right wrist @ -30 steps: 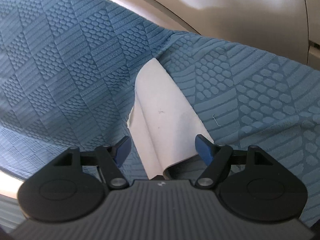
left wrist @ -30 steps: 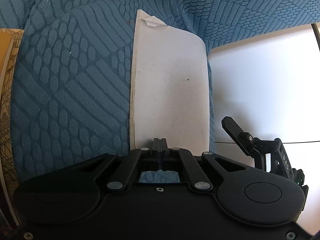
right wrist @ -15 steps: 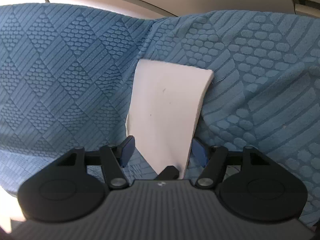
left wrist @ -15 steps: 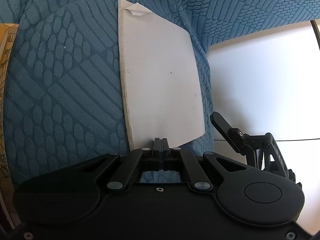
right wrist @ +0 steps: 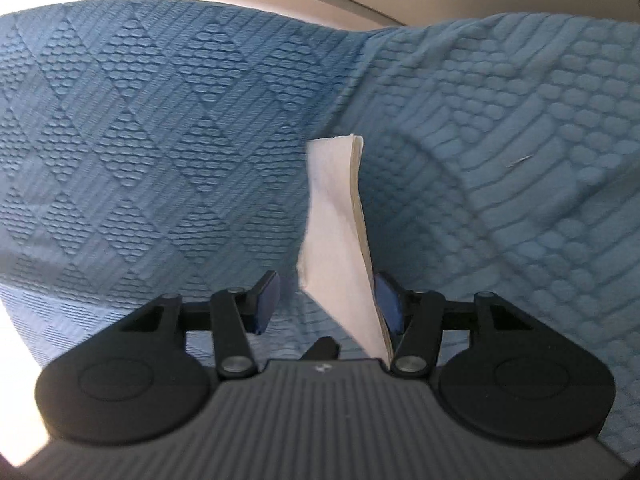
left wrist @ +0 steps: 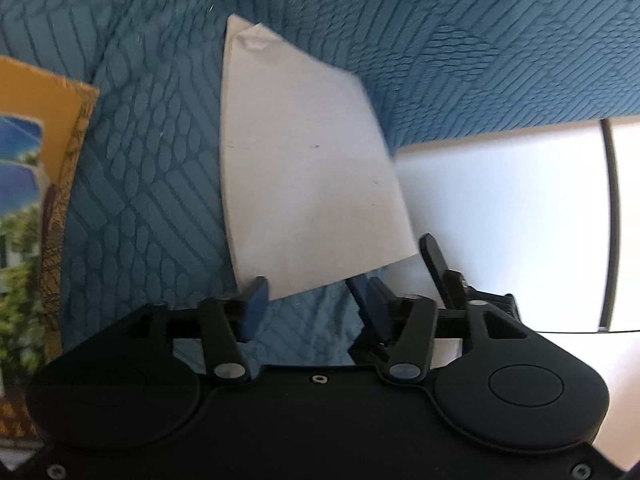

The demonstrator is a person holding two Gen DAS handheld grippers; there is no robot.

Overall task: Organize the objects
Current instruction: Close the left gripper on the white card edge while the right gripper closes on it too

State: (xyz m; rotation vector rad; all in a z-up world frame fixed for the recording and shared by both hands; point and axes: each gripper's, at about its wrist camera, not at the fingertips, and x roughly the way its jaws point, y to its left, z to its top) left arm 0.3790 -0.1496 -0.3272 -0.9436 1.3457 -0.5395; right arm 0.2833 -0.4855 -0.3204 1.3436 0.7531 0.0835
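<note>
The left claw (left wrist: 310, 304) was seen with its jaws apart; they had just been opening, and the near corner of the white booklet (left wrist: 304, 168) lay between the blue pads (left wrist: 256, 300) without being pressed by either. Ahead of this claw the booklet stretched away over the blue patterned blanket (left wrist: 140, 200), its far corner dog-eared. A yellow picture book (left wrist: 36, 200) lay well off to the claw's left, and a white surface (left wrist: 500, 220) was seen to its right, just beyond the booklet's edge.

The right claw (right wrist: 326, 300) was also unclenched; its jaws had just been closing, with the booklet (right wrist: 332, 216) standing edge-on between them. The booklet's edge was touching or nearly touching the right pad (right wrist: 386, 300), which of the two could not be told, while the left pad stood clear of it.

A drop was judged the main risk: with neither claw pinching, the booklet could slide down onto the blanket (right wrist: 160, 140) or off toward the white surface. Since the booklet sat off-centre in the right claw, it could be pushed sideways or bent by the closing jaws instead of being gripped flat.
</note>
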